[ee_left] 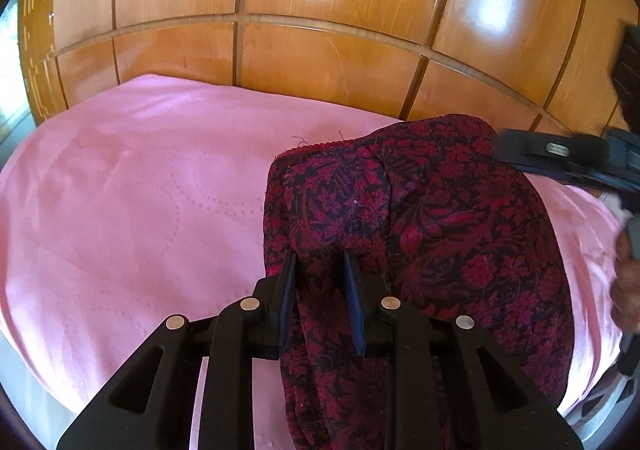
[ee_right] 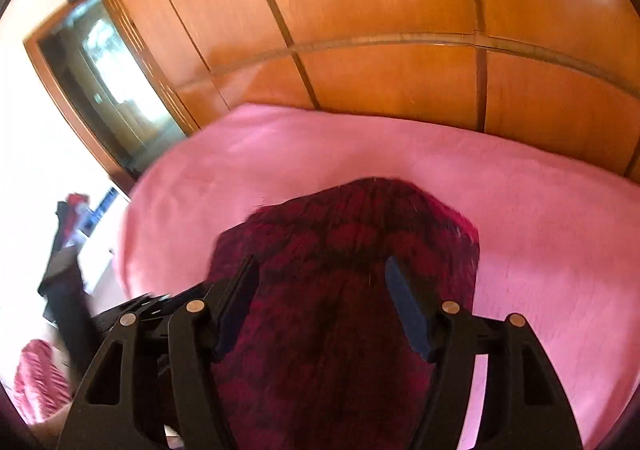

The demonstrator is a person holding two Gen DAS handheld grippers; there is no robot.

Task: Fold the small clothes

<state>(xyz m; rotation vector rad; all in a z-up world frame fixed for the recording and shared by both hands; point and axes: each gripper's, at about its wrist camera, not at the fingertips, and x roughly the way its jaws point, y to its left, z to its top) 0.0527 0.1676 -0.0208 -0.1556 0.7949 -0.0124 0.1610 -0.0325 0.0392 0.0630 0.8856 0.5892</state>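
A small dark red and black floral garment [ee_left: 440,218] lies bunched on a pink bedspread [ee_left: 140,190]. My left gripper [ee_left: 320,256] has its jaws narrowed around a fold of the garment, which hangs down between its fingers. My right gripper [ee_right: 320,266] stands wide open above the same garment [ee_right: 340,250], which fills the space between and below its fingers; this view is blurred. The right gripper's black body [ee_left: 560,154] shows at the right edge of the left wrist view, beside the garment's far right corner.
Wooden wardrobe panels [ee_left: 320,50] run behind the bed. A mirrored door [ee_right: 108,82] stands at the left. Dark objects and a red cloth [ee_right: 36,374] lie off the bed's left side. The pink bedspread [ee_right: 540,230] extends to both sides of the garment.
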